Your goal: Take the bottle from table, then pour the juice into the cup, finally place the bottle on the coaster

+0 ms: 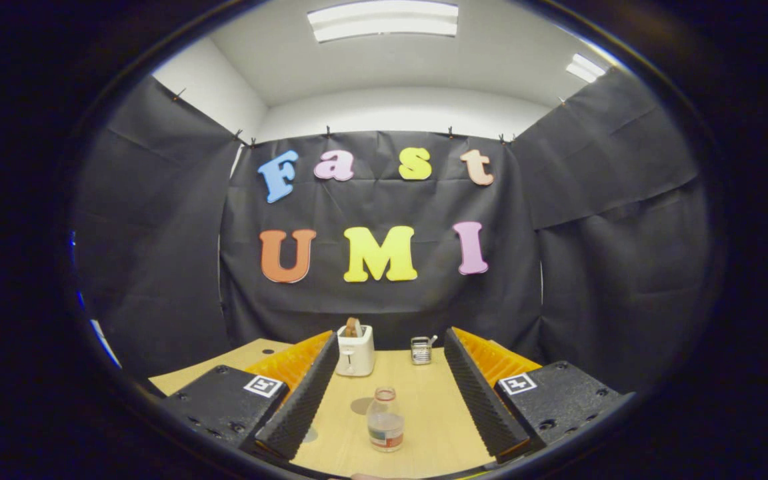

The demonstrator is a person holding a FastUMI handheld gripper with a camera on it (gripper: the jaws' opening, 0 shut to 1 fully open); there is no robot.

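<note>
Tongs spread wide, bottle upright between them at 12 o'clock; an off-centre closure could topple it.

The desk is pale yellowish wood with a plain, even grain. On it stands a clear bottle with a clear liquid in its lower half and a label banded in red, white and blue-green. A flat grey-brown disc lies just left of it. Toward the desk's far edge sits a white toaster with brown toast in its slot, and a shiny silver ridged container. The gripper, spread wide, carries black-and-white square markers.
</note>
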